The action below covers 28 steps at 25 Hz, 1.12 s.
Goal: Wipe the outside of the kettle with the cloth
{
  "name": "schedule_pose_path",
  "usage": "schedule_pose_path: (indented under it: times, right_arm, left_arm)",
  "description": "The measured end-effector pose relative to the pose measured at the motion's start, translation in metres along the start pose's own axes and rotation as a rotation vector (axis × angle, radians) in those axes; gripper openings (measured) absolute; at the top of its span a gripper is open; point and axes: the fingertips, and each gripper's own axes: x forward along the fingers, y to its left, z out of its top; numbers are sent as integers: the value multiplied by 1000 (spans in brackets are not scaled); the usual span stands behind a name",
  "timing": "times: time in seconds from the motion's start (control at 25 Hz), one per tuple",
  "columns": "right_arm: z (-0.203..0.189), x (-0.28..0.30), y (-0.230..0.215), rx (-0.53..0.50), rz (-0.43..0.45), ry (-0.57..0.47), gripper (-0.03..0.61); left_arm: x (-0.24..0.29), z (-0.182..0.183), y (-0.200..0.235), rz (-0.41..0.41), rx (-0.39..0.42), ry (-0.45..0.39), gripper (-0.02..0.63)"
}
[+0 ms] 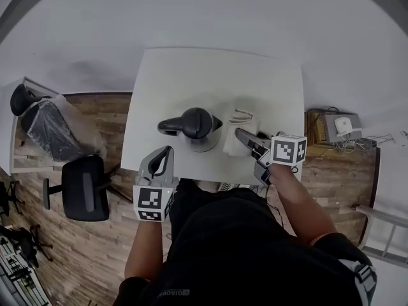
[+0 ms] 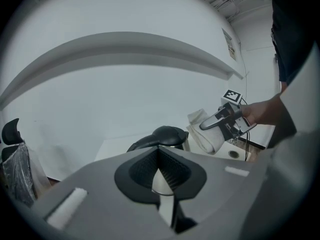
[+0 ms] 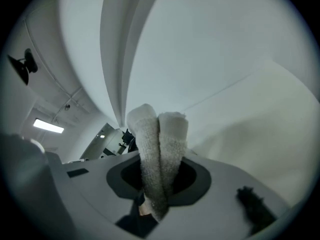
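White table (image 1: 210, 75): cloth (image 3: 160, 134) pinched in right gripper (image 3: 157, 184), beside kettle (image 1: 197, 127).

Kettle (image 2: 167, 133) base behind left claw (image 2: 159, 159); cloth (image 3: 159, 144) end inside right claw (image 3: 156, 186)

My left gripper (image 1: 164, 155) is held low in front of my left hip, pointing forward, with my left forearm (image 1: 141, 250) stretched out straight behind it and the marker cube (image 1: 153, 203) facing up. Its fingers (image 2: 175, 171) are pressed together with nothing between them. My right gripper (image 1: 243, 136) reaches a little further forward and angles inward toward my left, with my right forearm (image 1: 299, 199) slanting out from my torso. Its fingers (image 3: 192, 178) are clamped on a folded cloth (image 3: 159, 144) that stands out past the tips. My right hand (image 2: 257, 113) is wrapped round that gripper's handle.
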Motion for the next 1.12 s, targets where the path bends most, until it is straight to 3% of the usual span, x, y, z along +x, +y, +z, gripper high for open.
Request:
schedule_pose_path:
  times: [0.24,0.4,1.12]
  right_arm:
    - [5,17,4,-134,-97,77,94]
    - [2,26,-2,-166,-157,112,94]
    - [-21,59,-52,-14,-340,127,94]
  left_arm:
    - [6,4,28,-36,6,-1,6]
    - [10,7,49,-48,11,-19,7]
    - [36,-1,133,-88,-30,-47,6]
